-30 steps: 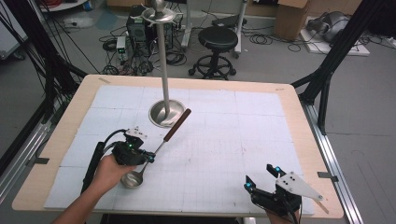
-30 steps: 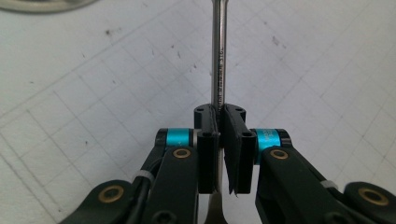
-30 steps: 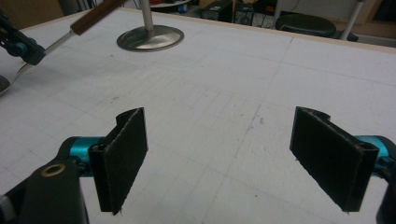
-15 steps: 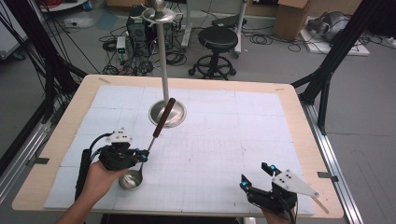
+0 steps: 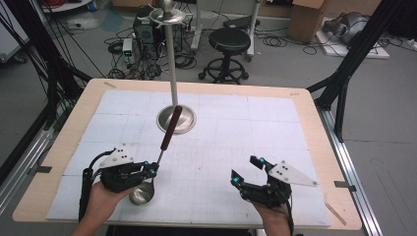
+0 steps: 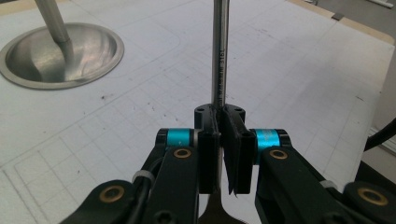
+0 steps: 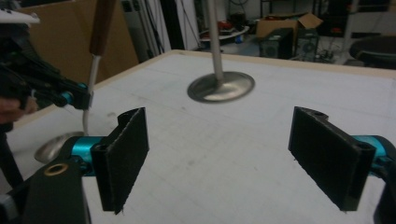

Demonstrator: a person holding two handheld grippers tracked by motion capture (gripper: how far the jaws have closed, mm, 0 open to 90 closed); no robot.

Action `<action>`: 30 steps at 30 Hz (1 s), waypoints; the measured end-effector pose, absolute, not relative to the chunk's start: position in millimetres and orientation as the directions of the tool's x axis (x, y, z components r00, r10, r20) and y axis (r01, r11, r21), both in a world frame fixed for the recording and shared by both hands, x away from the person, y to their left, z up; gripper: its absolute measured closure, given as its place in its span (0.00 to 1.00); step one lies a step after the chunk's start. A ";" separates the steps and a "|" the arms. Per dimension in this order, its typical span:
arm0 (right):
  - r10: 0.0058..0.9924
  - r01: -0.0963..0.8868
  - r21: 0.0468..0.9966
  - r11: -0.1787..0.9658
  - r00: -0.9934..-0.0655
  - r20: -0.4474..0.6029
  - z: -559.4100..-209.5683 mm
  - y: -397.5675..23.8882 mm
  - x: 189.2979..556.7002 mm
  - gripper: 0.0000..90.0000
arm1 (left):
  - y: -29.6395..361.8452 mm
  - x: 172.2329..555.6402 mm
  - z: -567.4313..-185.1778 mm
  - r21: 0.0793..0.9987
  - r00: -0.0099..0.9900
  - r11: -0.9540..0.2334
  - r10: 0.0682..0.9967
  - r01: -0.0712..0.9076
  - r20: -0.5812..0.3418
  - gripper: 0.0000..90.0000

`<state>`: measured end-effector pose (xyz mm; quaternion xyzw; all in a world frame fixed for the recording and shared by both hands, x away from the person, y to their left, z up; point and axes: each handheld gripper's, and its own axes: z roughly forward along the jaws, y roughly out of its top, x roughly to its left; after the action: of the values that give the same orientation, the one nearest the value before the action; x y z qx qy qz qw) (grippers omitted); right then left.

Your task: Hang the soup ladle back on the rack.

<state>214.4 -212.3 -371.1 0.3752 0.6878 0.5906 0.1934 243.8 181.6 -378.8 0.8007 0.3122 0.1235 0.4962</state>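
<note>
Between left tool (image 5: pixel 153 170) pads: one ladle (image 5: pixel 156 162) (gripped)

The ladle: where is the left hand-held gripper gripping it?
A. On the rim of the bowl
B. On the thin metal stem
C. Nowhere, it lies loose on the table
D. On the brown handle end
B: in the left gripper view the left hand-held gripper has its jaws shut on the metal stem of the ladle, between the bowl and the brown handle end.
</note>
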 end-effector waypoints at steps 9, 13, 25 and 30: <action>0.620 0.236 0.971 0.048 -0.768 0.156 -336.8 -161.7 239.9 0.46 | 167.2 231.5 -374.6 0.891 0.794 -0.320 0.603 0.322 -0.070 0.93; 0.586 0.223 0.973 0.055 -0.796 0.149 -320.6 -140.8 250.0 0.44 | 160.7 229.7 -372.2 0.893 0.805 -0.331 0.591 0.305 -0.056 0.93; 0.521 0.208 0.977 0.048 -0.839 0.153 -289.6 -107.2 268.2 0.61 | 152.6 229.2 -371.0 0.894 0.817 -0.350 0.575 0.279 -0.030 0.93; 0.490 0.226 0.974 0.009 -0.850 0.193 -287.7 -106.5 271.7 0.75 | 152.3 228.5 -369.3 0.900 0.818 -0.338 0.574 0.277 -0.036 0.93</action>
<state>271.7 -106.5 -287.7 0.2549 0.7030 0.6563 0.1004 228.5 152.3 -369.3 0.8048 0.2642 0.1454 0.5112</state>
